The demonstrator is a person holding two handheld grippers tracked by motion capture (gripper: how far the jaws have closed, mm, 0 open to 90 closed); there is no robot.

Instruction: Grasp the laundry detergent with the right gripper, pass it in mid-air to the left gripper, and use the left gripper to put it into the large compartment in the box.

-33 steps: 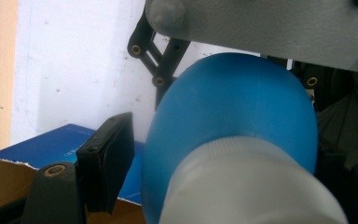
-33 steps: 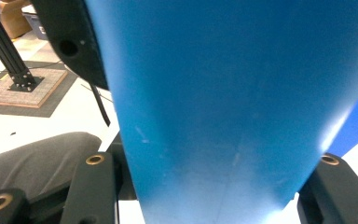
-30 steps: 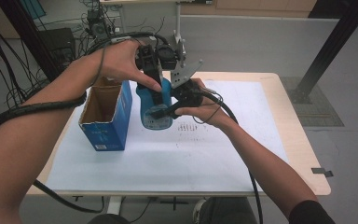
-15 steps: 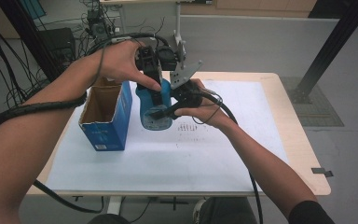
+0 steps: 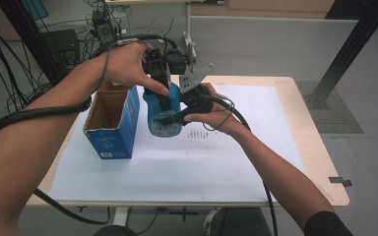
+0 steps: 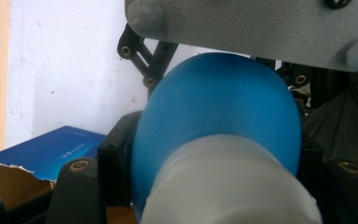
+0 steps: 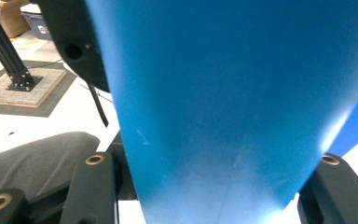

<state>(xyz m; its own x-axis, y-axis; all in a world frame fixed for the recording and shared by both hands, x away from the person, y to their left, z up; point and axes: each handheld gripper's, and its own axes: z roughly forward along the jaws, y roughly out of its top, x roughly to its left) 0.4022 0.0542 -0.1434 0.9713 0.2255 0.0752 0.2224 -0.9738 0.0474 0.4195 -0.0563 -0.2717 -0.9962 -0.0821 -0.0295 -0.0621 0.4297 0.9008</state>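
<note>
Blue bottle (image 5: pixel 162 115) white cap (image 6: pixel 228 186) in left gripper view

Light was even and soft, with faint shadows on the table (image 5: pixel 275 147). Both gripper views were blurred close up; the blue bottle (image 7: pixel 223 102) showed a pale sheen.

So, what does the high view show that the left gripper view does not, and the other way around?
Only the high view shows the whole wooden table with its white sheet, both forearms, and the right gripper shut on the blue bottle low down. Only the left gripper view shows the bottle's white cap up close, between the left gripper jaws. Both show the blue bottle and the open blue cardboard box beside it.
</note>
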